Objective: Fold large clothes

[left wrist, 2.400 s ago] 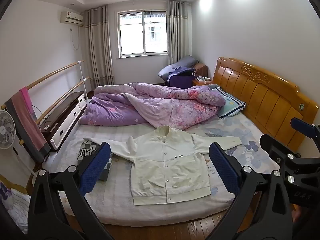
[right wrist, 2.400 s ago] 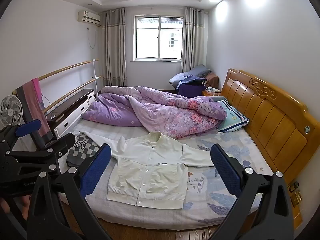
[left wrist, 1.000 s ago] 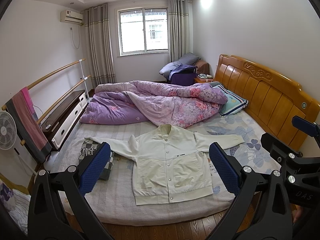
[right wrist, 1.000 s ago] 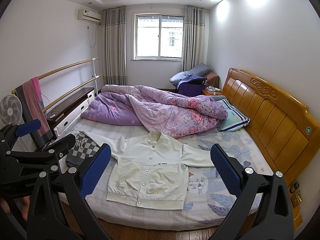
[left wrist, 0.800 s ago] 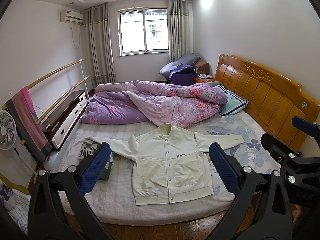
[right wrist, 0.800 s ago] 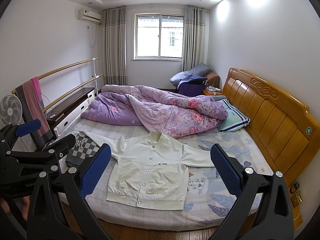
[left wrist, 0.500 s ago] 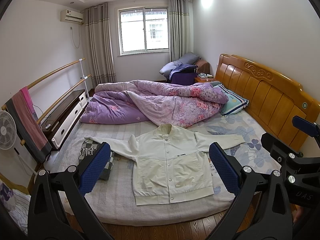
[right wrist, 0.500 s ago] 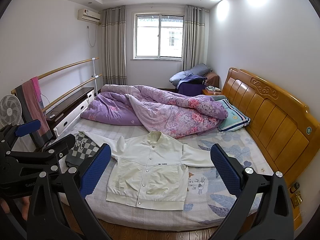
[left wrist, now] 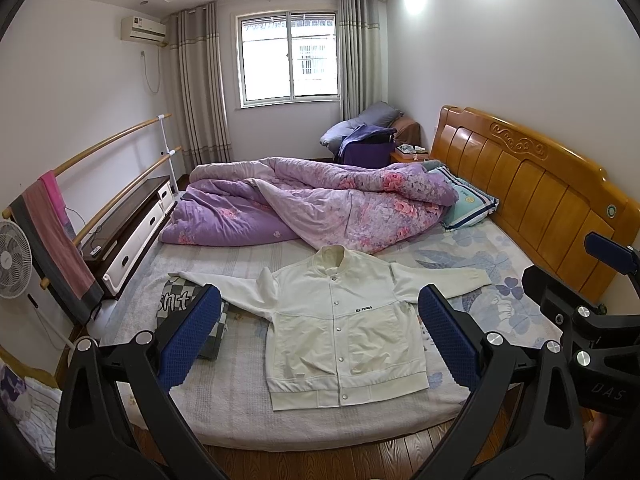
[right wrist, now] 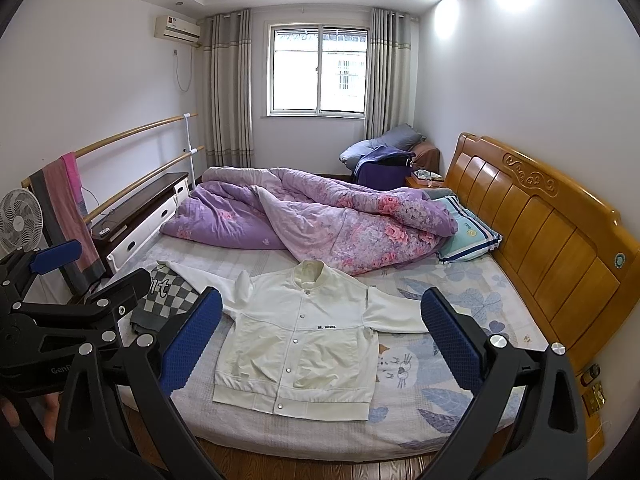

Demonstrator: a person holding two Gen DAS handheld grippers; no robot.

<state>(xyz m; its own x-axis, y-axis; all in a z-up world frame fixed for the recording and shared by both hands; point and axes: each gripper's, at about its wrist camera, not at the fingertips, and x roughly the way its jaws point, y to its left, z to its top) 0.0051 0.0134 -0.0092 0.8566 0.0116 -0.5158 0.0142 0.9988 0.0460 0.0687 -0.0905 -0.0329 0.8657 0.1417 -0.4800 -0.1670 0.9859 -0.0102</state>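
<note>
Bed (left wrist: 248, 412): fills the middle of the room, its pale patterned sheet bare along the near edge; wooden floor shows just below that edge
Headboard (left wrist: 532, 192): carved orange wood, running along the right side of the bed
Quilt (left wrist: 320, 208): purple with pink flowers, heaped across the far half of the bed; its near edge lies just beyond the jacket's collar
Jacket (left wrist: 344, 328): cream, snap-buttoned, spread flat and face up on the near half of the bed; collar toward the far side, hem toward the near edge; both sleeves stretched out to left and right, the left one with a small raised fold near the shoulder; nothing touches it
Checked garment (right wrist: 168, 300): dark and white squares with lettering, lying at the left edge of the bed; the tip of the jacket's left sleeve lies against or over it
Pillow (left wrist: 468, 208): light blue with stripes, at the right, tucked against the quilt and near the headboard
Fan (left wrist: 12, 260): white, standing at the far left by the wall rails
Left tool (left wrist: 316, 338): held above the near edge of the bed, blue pads wide apart, grasping nothing
Right tool (right wrist: 320, 340): likewise spread and empty, hovering short of the jacket's hem; the left tool's black frame shows beside it at the left
</note>
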